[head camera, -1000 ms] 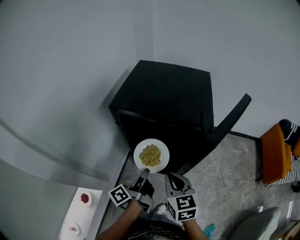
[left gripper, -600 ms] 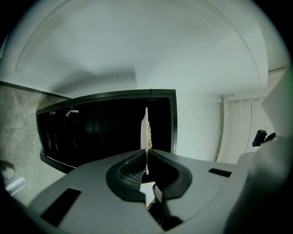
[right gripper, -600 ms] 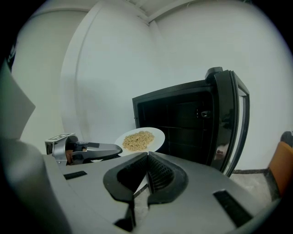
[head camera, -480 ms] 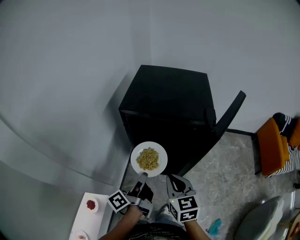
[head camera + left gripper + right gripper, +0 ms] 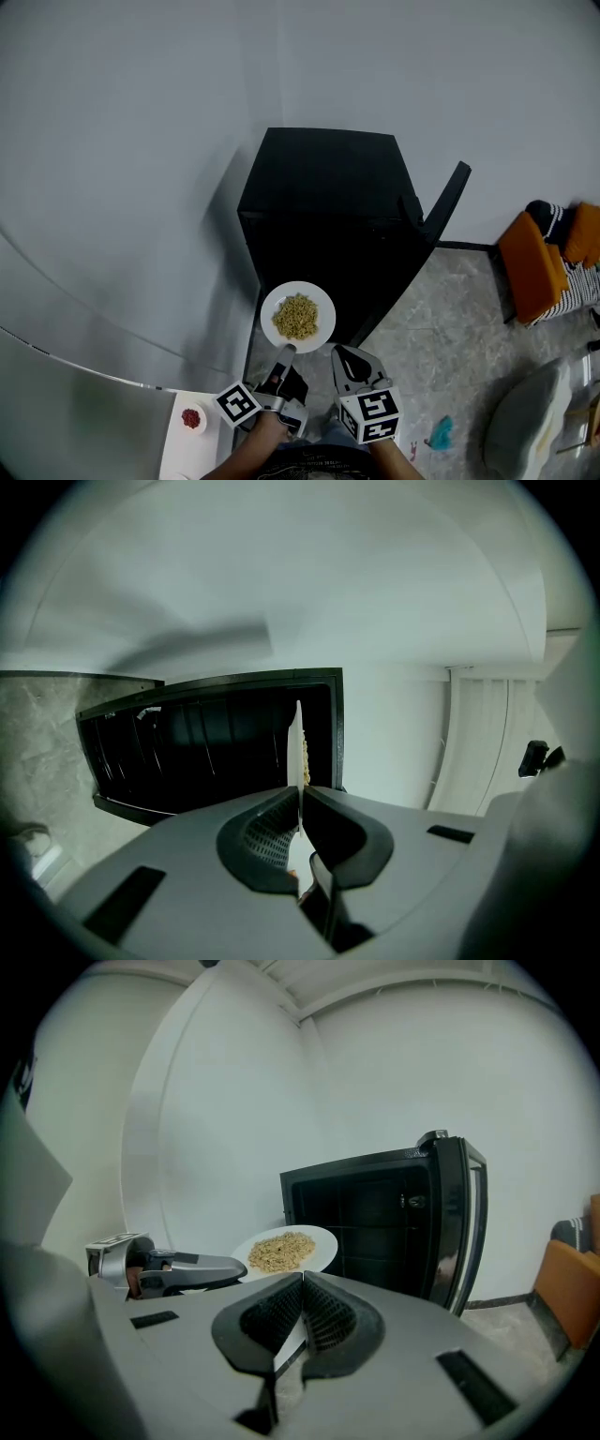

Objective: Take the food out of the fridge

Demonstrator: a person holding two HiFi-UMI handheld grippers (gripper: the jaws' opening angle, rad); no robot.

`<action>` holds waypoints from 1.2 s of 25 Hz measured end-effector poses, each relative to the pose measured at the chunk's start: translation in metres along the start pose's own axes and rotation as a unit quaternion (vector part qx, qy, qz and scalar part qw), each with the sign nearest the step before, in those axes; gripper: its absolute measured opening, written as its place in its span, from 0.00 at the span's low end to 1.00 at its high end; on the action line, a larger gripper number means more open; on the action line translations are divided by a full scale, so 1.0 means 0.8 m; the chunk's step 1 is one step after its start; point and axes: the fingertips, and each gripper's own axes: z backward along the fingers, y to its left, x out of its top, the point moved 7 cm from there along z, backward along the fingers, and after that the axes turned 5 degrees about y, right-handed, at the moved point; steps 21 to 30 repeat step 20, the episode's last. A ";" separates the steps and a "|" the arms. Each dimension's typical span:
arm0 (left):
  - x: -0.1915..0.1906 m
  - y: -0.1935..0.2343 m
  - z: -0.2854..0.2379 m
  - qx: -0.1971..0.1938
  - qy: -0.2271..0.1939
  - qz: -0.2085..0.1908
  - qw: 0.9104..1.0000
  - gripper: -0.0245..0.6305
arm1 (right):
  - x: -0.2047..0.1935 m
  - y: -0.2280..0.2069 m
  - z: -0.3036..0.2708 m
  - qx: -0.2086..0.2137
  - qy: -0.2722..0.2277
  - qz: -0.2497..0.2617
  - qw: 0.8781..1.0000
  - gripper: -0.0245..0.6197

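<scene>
A white plate heaped with yellowish food hangs in front of the open black fridge, outside its dark mouth. My left gripper is shut on the plate's near rim. In the left gripper view the plate stands edge-on between the pads. My right gripper is just right of it, shut and holding nothing. In the right gripper view its jaws meet, and the plate and the left gripper lie to the left. The fridge door stands swung out to the right.
An orange seat stands at the right by the wall. A small white table at the lower left bears a dish of red food. A pale bag and a teal scrap lie on the stone floor.
Both grippers and the plate have drawn back a little from the fridge's mouth and risen slightly. The left gripper keeps its hold on the plate.
</scene>
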 end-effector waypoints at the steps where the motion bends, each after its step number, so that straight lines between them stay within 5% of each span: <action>1: 0.000 0.002 0.006 -0.002 0.003 0.002 1.000 0.07 | -0.003 0.007 0.001 -0.004 -0.002 0.000 1.000 0.07; 30: 0.001 0.012 0.040 -0.012 0.035 0.009 0.999 0.07 | -0.027 0.048 0.015 -0.040 -0.016 0.000 0.999 0.07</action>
